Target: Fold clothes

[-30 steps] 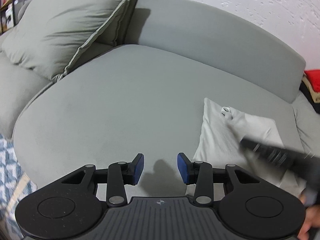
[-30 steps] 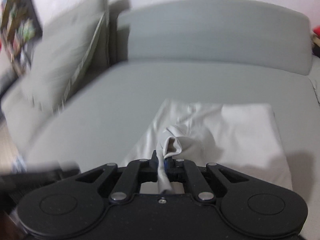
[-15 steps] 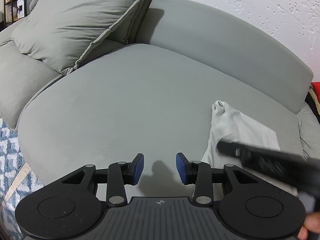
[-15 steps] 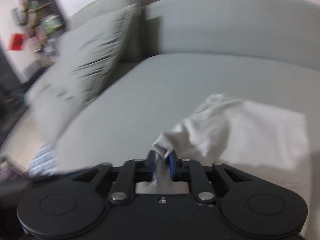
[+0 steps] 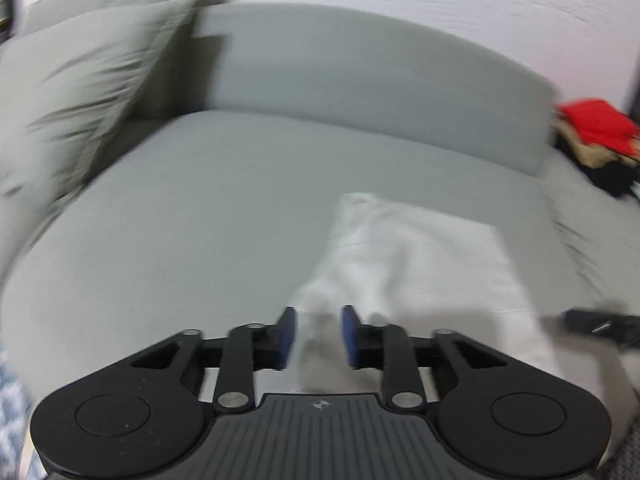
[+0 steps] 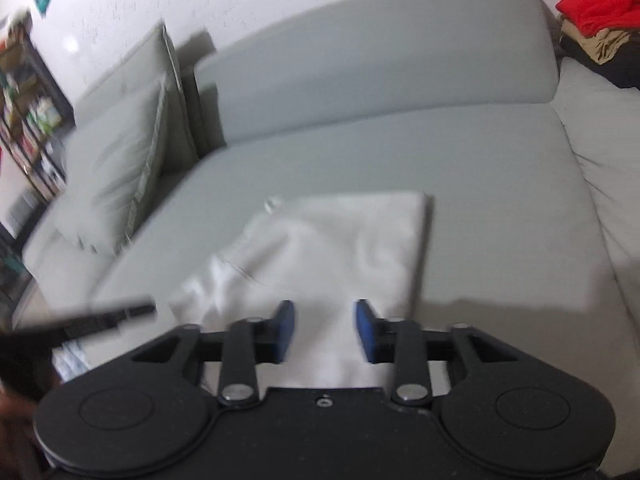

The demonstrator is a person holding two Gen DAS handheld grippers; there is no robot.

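Soft indoor light is falling evenly while motion blur is smearing both fisheye views, edges bowing and corners darkening; the pillow [image 5: 76, 80] is streaking most.

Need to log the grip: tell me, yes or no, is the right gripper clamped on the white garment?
No: the right gripper has its blue pads apart, with the white garment lying flat beneath them.

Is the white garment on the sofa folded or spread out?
Partly folded. The white garment shows straight far and right edges, but its left side is rumpled and bunched.
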